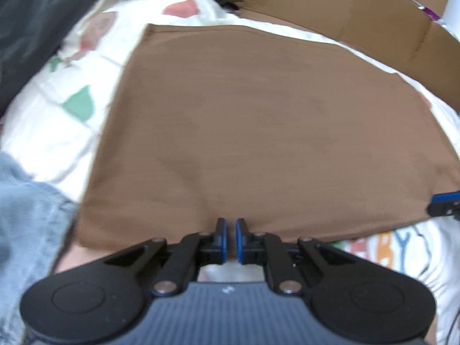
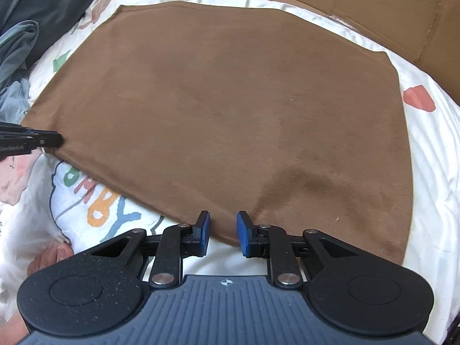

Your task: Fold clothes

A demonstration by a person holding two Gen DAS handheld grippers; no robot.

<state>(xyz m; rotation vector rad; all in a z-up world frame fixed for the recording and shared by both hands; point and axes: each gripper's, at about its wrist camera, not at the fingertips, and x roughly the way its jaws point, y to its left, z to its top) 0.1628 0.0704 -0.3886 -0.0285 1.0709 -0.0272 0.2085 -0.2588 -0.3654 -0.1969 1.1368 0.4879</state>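
Observation:
A brown garment [image 1: 258, 129] [image 2: 230, 109] lies spread flat on a white printed bedsheet [image 2: 431, 172]. At its near edge in the left wrist view, my left gripper [image 1: 231, 225] has its blue pads almost together, with the brown hem pinched between them. In the right wrist view the same left gripper [image 2: 49, 140] shows at the cloth's left edge. My right gripper [image 2: 222, 218] stands open at the near hem, which lies in the gap between the fingers, with a small wrinkle just beyond. Its tip [image 1: 445, 202] shows at the cloth's right corner.
A cardboard wall [image 1: 345, 8] [image 2: 373, 5] runs along the far side of the bed. Denim fabric [image 1: 23, 215] lies at the near left, and dark grey clothing [image 1: 34, 28] and a grey-blue heap [image 2: 17, 51] at the far left. A person's thumb [image 2: 54, 254] shows beside the right gripper.

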